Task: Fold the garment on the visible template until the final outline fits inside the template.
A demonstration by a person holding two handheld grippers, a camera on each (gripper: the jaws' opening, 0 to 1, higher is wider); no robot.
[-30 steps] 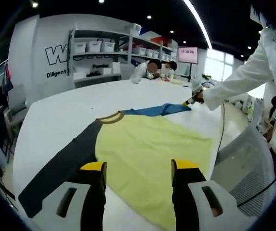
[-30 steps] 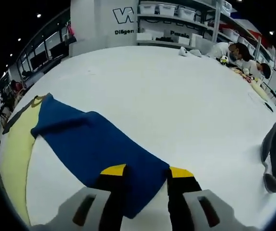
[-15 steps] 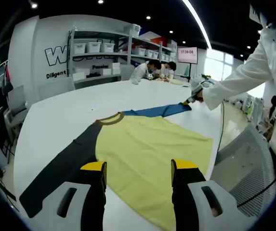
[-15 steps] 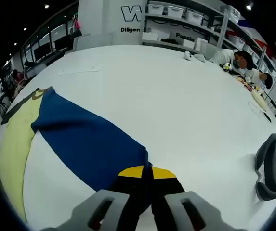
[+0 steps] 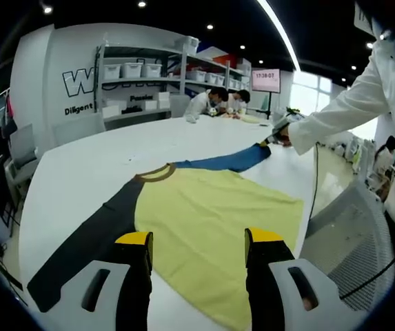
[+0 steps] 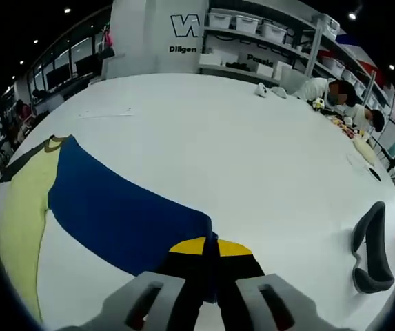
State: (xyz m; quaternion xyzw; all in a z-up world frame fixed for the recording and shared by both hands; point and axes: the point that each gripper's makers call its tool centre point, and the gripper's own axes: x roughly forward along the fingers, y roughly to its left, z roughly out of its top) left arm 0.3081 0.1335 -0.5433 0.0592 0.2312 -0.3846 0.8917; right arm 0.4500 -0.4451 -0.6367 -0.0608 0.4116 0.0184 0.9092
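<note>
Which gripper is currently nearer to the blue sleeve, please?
Right. The right gripper is shut on the blue sleeve's cuff; the left gripper hovers open over the yellow body.

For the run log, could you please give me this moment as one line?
right gripper: shut on blue sleeve end | left gripper: open, above yellow body | shirt flat on table | unfolded

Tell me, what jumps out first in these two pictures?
A big yellow shirt lies spread on the white table, one sleeve dark, the other blue. The right gripper is shut on the blue sleeve's end. The left gripper hangs open over the yellow body.
</note>
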